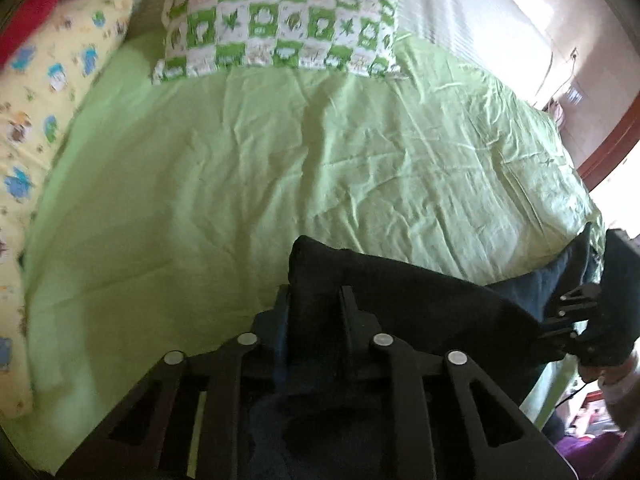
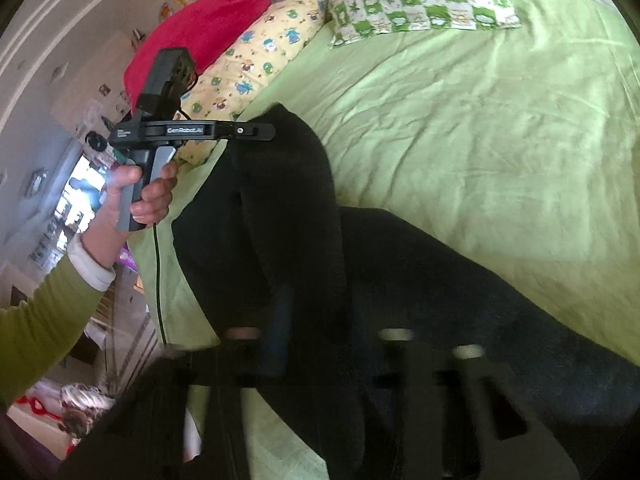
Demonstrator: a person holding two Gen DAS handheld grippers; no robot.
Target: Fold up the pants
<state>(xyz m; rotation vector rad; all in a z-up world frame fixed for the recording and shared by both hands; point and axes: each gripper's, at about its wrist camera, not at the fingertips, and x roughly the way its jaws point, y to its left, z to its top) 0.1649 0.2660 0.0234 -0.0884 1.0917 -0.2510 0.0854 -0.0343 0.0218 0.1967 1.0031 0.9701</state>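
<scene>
Dark pants (image 1: 404, 292) hang stretched between both grippers above the near edge of a bed with a light green sheet (image 1: 248, 168). My left gripper (image 1: 316, 300) is shut on one end of the pants; it also shows in the right wrist view (image 2: 264, 131), held by a hand at the left. My right gripper (image 2: 316, 308) is shut on the other end of the pants (image 2: 288, 216), its fingers blurred and mostly hidden by cloth. It shows at the right edge of the left wrist view (image 1: 560, 320).
A green and white checked pillow (image 1: 280, 16) lies at the head of the bed. A yellow patterned pillow (image 1: 44, 100) lies along the left side, with a red cushion (image 2: 208, 28) behind it. The room floor with clutter (image 2: 80, 396) lies beside the bed.
</scene>
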